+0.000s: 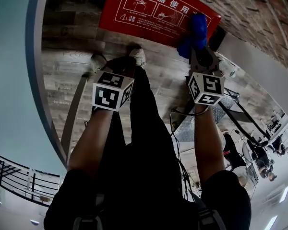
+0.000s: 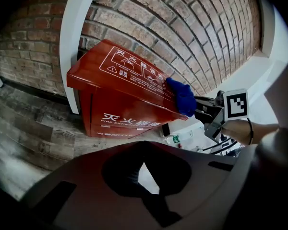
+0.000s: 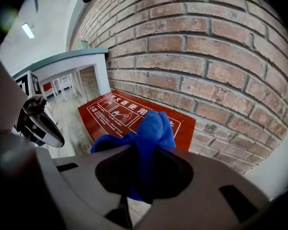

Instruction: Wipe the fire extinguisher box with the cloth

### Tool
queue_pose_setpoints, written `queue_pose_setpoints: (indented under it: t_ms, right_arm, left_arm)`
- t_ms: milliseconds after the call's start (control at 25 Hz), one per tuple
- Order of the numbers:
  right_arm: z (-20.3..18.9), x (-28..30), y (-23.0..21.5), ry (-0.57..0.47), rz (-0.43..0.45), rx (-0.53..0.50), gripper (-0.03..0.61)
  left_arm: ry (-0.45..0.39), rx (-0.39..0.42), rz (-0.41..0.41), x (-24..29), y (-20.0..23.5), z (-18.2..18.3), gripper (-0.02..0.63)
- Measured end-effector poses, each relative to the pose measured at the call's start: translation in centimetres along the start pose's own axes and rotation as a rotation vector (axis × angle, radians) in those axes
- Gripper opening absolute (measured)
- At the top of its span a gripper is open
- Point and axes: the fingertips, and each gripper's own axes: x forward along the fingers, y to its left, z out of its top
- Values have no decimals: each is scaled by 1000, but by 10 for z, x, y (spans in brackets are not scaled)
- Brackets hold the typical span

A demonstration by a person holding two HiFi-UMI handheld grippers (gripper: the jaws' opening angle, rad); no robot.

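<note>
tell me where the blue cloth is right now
In the head view's upper right, the blue cloth is clamped in the right gripper, atop the red fire extinguisher box near its right edge.

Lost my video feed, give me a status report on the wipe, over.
Left gripper shut, empty, clear of box. Right gripper shut on cloth. Cloth on box top, near wall. Nothing else on it.

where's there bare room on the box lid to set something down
Bare: the lid left of the cloth, across the printed instructions to its far end. Crowded: the right end, where the right gripper holds the cloth.
</note>
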Motion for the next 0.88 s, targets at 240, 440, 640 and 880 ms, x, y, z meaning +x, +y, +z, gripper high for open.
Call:
queue_pose_setpoints:
  t_ms: [240,440,640,880]
  right_arm:
    - [20,17,47,2,82,-93,83]
    - [43,34,84,-11,144,-115,83]
    - [63,49,117,-37,201,-161,83]
    - [83,64,159,-46,268,-240,83]
  left_arm:
    - [21,14,-6,2,2,0,8]
    - [29,18,-2,1,8,1,8]
    - [60,-2,-8,-2,10,-20,8]
    - [53,-38,5,-10,16,-32,8]
